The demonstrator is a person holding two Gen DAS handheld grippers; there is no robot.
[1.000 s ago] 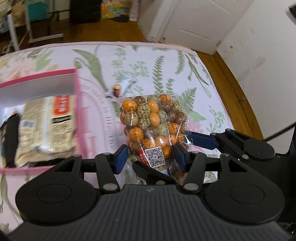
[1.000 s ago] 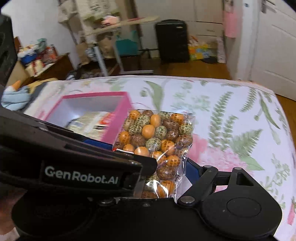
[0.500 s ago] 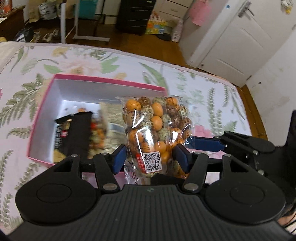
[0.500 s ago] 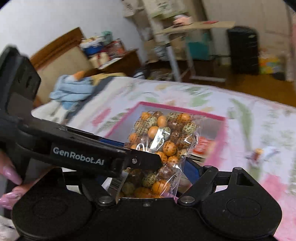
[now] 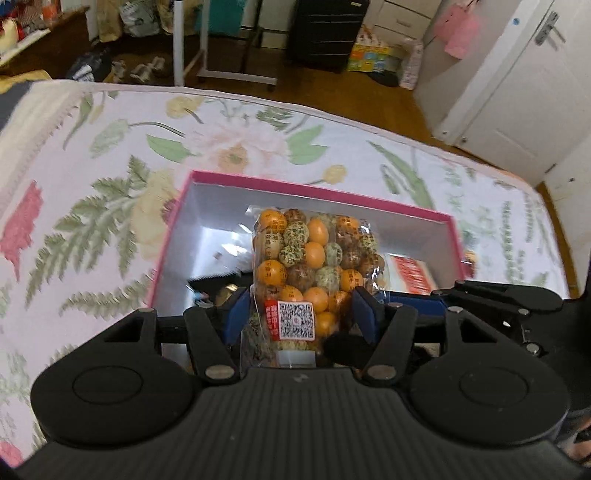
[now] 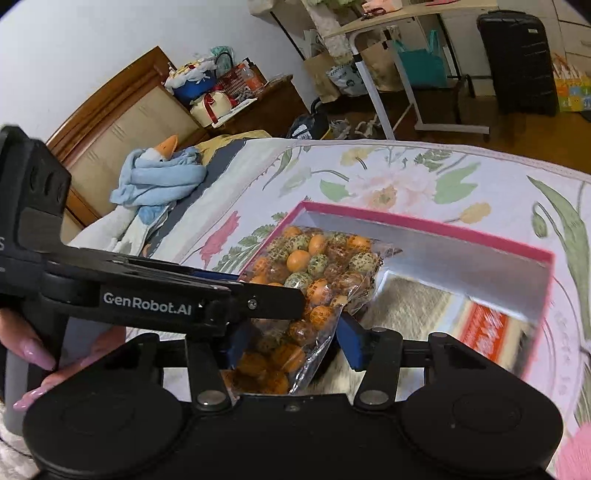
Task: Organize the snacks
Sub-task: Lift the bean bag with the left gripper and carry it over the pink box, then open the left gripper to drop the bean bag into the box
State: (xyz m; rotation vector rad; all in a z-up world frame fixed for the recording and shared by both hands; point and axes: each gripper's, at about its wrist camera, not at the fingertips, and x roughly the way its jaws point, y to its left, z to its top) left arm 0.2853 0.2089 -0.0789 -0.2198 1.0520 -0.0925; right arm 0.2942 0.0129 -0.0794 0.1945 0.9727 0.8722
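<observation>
A clear bag of orange, green and brown wrapped candies [image 5: 314, 258] is held upright between the blue pads of both grippers. My left gripper [image 5: 301, 314] is shut on its lower part, by the QR label. My right gripper [image 6: 286, 343] is shut on the same bag [image 6: 314, 273] from the other side. The bag hangs over the open pink box [image 5: 321, 190], whose far rim also shows in the right wrist view [image 6: 424, 225]. A beige snack pack with a red label [image 6: 484, 328] lies in the box. A dark packet [image 5: 218, 282] lies in it too.
The box sits on a floral bedspread [image 5: 92, 192]. A blue cloth with a toy goose [image 6: 159, 173] lies near the headboard. A white door [image 5: 517, 92] and a black suitcase [image 5: 325, 33] stand beyond the bed.
Both grippers carried the candy bag leftward from beside the box to over its inside. The views swung toward the headboard side. Grips are unchanged.
</observation>
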